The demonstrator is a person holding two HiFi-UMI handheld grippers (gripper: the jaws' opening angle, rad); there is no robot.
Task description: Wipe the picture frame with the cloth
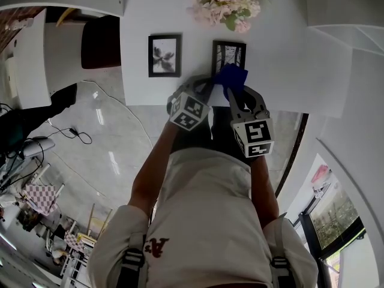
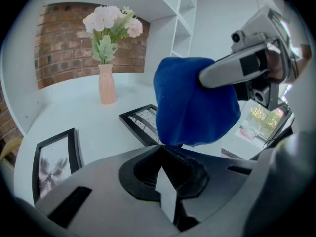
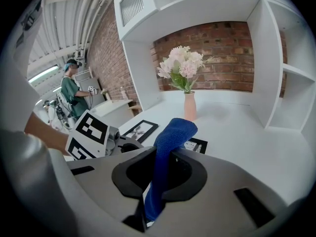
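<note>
Its own view shows the right gripper (image 3: 159,174) pinching the cloth (image 3: 170,137); the left gripper (image 2: 165,184), jaws together and empty, has the picture frame (image 2: 139,123) just beyond.

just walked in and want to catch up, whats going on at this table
A person works at a white table with a hand-held gripper in each hand. The right hand-held gripper is shut on a blue cloth and holds it over the near end of the right-hand picture frame, which lies flat. I cannot tell if the cloth touches it. The left hand-held gripper is close beside, shut and apparently empty. A second frame and a vase of flowers are nearby.
</note>
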